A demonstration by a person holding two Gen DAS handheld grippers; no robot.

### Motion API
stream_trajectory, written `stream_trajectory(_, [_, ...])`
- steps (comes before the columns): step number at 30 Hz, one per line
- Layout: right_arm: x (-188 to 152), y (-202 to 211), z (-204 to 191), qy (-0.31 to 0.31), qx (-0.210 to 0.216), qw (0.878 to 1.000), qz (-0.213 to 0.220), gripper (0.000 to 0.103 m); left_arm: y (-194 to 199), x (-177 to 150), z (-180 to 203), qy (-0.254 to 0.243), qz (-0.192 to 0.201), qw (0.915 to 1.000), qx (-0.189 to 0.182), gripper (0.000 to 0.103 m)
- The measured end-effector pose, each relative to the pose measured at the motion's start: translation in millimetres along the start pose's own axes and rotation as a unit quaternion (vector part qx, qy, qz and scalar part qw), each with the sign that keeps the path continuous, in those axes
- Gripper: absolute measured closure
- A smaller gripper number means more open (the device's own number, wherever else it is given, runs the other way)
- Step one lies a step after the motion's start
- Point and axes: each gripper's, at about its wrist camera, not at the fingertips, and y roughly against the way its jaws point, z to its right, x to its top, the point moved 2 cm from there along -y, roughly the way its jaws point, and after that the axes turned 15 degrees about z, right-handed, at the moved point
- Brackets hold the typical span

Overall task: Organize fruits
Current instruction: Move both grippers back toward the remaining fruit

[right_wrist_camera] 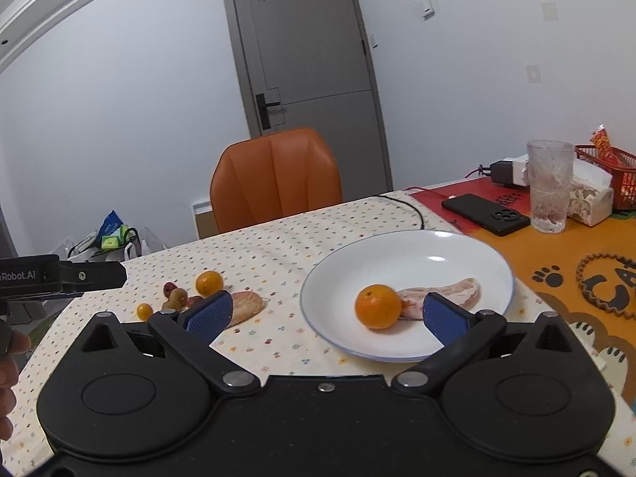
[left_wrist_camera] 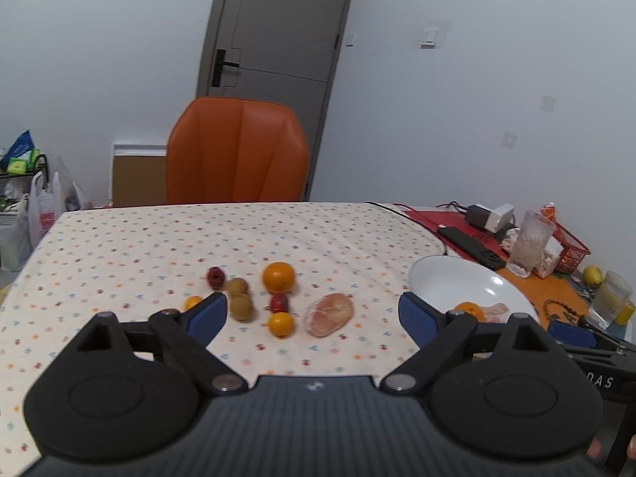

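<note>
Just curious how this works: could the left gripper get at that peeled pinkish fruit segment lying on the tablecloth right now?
Probably yes. The left gripper is open and empty, and the peeled segment lies just ahead between its fingers, apart from the small orange beside it.

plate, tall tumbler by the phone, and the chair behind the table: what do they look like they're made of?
White plate: likely glazed ceramic; glossy, with a bright highlight and a thin blue rim line. Melamine can't be ruled out.
Tall tumbler: clear textured glass or plastic; the background shows through a frosty, dimpled wall.
Orange chair: looks like leather or faux-leather upholstery; smooth satin sheen with stitched panel seams.
</note>
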Motion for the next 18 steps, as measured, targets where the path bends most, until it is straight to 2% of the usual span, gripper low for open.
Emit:
stream_trajectory(11, [-12.0, -8.8, -11.2, -0.012, 0.001, 0.999, -0.03, 0.0, 9.4, -1.1, -36.9, 0.009, -0.003, 0.9996, 0.028, 0.011])
stream_trajectory(18, [-12.5, -15.1, -22.9, -0.012, 0.023, 0.999, -0.036, 0.0, 7.2, -2.2, -53.7, 0.011, -0.011, 0.9991, 0.04, 0.011])
